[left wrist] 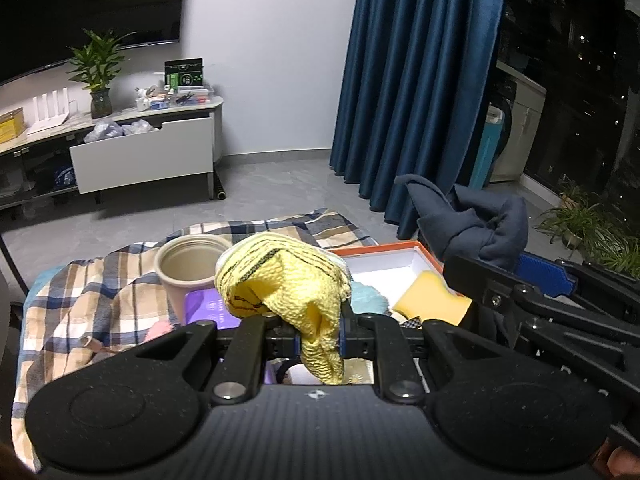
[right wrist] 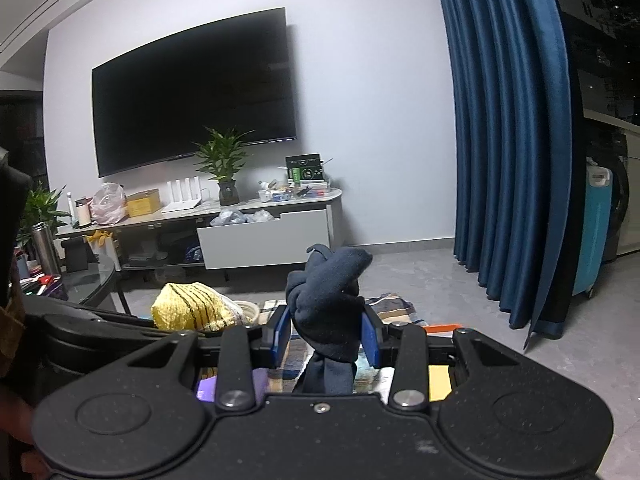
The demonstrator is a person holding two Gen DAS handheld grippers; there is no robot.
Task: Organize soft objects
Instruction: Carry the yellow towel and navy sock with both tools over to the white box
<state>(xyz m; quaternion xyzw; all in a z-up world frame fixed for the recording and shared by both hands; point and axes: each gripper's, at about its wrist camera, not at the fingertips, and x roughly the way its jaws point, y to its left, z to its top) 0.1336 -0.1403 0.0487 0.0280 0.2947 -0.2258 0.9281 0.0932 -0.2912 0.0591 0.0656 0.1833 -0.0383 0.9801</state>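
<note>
Left gripper: we see our left gripper clamped on a yellow cloth with black stripes; the cloth bunches above the fingers and a tail of it hangs below them.
Right gripper: our right gripper is clamped on a dark blue cloth, knotted into a lump that stands up between the blue pads, with a strip hanging beneath.
Both cloths: we hold them lifted above the table, the blue one to the right of the yellow one, apart from it.
Table cover: a checked blanket lies over the table, rumpled toward its left edge.
Cup: a beige cup stands upright on the blanket, just left of the yellow cloth in the left wrist view.
Box: an open box with an orange rim and white inside sits toward the right side of the table.
Sponge: a yellow sponge lies at the near right part of the box; we cannot tell whether it rests inside or on the rim.
Purple thing: a flat purple item lies just below the cup, partly hidden by the left gripper.
Room: a blue curtain hangs at the right.
</note>
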